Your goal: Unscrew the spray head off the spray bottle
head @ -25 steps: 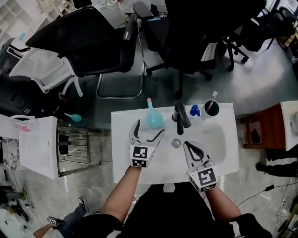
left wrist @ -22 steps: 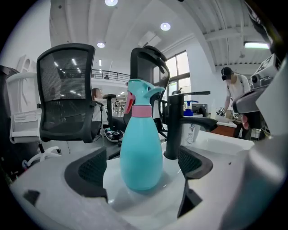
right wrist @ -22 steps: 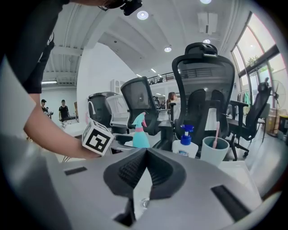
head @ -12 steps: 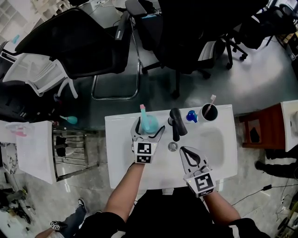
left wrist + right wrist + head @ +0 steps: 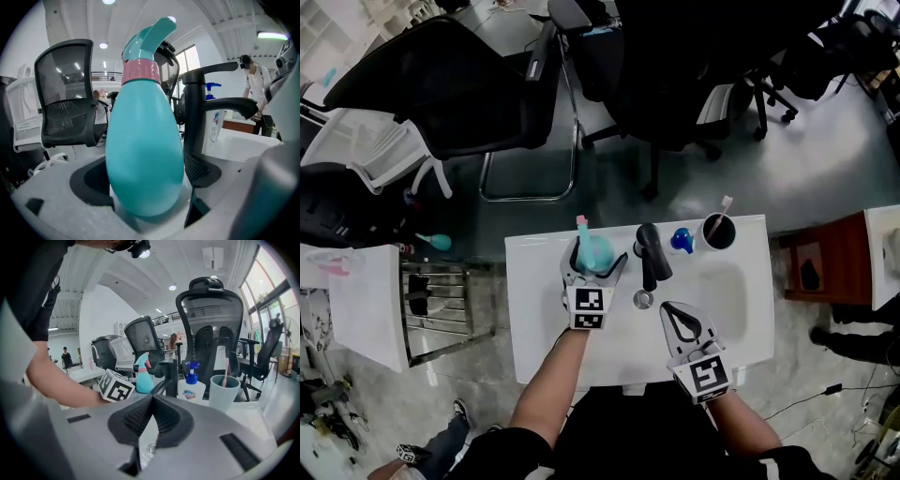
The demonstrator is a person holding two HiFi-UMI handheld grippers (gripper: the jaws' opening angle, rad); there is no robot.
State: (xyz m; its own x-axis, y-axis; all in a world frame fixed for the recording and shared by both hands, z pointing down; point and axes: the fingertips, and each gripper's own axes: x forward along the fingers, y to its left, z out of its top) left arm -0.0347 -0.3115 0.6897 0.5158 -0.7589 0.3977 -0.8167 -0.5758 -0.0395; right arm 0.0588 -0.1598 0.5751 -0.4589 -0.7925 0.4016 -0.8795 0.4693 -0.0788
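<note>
The bottle (image 5: 593, 253) stands at the back of the desk (image 5: 534, 319), left of the tap (image 5: 649, 255), with its spray head (image 5: 149, 37) still on. The left tongs (image 5: 598, 255) have slid forward to straddle its belly, spread and not yet pinching. The right tongs (image 5: 668, 311) are pressed together, empty. A bracing grip looks next.

- Head view: high up, looking steeply down over the white rectangular counter (image 5: 530, 328).
- Left gripper view: low, level, right up against the teal plastic spray bottle (image 5: 145, 154).
- Right gripper view: further back, sharing that bottle (image 5: 143, 378).
</note>
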